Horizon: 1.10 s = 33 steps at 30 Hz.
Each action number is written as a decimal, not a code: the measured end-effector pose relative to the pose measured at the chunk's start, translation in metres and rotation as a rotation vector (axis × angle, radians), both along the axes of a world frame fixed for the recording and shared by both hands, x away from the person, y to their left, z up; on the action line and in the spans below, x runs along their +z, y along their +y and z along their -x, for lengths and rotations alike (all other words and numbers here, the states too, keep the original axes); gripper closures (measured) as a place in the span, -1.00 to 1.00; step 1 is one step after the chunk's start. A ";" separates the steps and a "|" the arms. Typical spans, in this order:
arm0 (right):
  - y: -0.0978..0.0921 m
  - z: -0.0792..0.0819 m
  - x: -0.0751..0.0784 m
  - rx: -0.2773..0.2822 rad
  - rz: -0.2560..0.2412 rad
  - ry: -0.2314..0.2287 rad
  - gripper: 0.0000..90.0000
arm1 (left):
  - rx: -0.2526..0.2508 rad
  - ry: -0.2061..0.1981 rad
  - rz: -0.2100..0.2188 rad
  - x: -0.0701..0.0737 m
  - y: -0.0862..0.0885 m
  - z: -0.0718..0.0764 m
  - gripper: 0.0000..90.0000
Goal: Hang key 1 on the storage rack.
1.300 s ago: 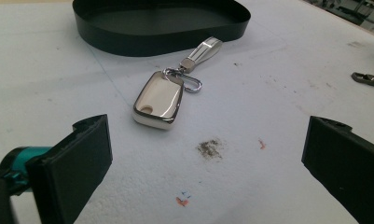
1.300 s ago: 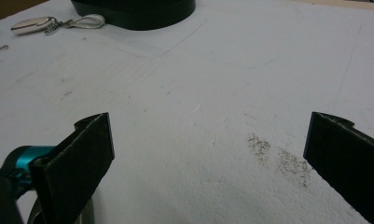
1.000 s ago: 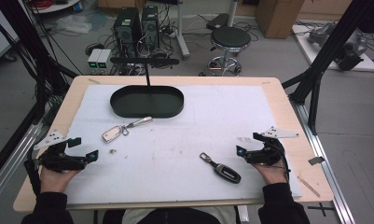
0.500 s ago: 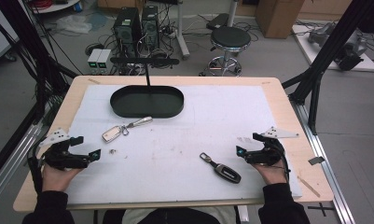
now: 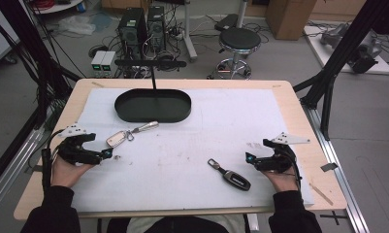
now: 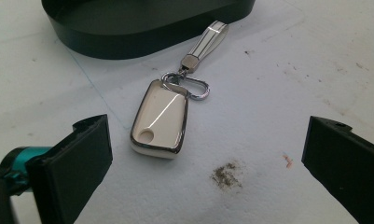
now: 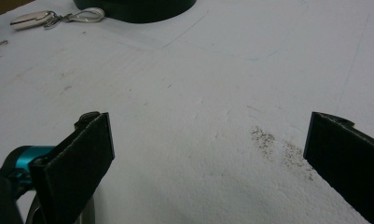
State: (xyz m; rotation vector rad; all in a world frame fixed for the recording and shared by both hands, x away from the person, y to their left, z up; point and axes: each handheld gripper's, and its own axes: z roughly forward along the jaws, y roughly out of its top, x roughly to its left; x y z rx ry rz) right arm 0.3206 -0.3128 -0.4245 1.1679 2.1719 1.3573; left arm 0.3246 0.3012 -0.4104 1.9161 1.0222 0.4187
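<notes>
Hand-held gripper [image 6: 203, 168] near white key fob [image 6: 159, 117]

My left gripper [image 5: 104, 154] and right gripper [image 5: 250, 158] are black with flat, square-ended jaws, teal fittings at the base, grey three-cornered plates on top, black trailing cables; my sleeves [image 5: 56, 208] are black.
</notes>
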 end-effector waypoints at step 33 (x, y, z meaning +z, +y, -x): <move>0.002 -0.002 -0.002 -0.002 0.011 0.010 -0.98 | -0.091 0.083 -0.093 0.012 -0.039 -0.070 -0.91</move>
